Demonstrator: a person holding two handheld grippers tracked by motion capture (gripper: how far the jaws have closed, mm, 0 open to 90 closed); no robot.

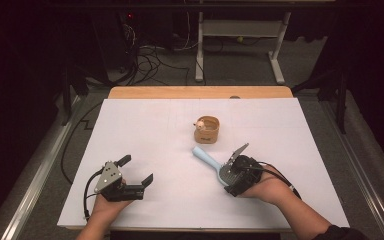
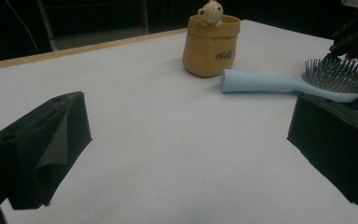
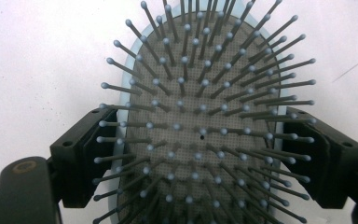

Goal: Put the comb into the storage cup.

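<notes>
One white bench carries everything here, with a strip of bare wood showing along its far edge. On it, toward 5 o'clock from the middle in the high view, lies a pale blue hairbrush, bristles up, its handle pointing to about 10 o'clock and its head at the near end. The right gripper sits over that head with its fingers on either side of it, set to the width of the brush; whether they press the rim or merely flank it I cannot tell (the bristles hide the contact in the right gripper view). The left gripper rests at roughly 7 o'clock on the bench, well apart from the brush, its fingers spread wide with nothing between them. Smallest is a tan pouch-shaped holder with a little bear figure on its rim, standing upright just beyond the tip of the brush handle.
</notes>
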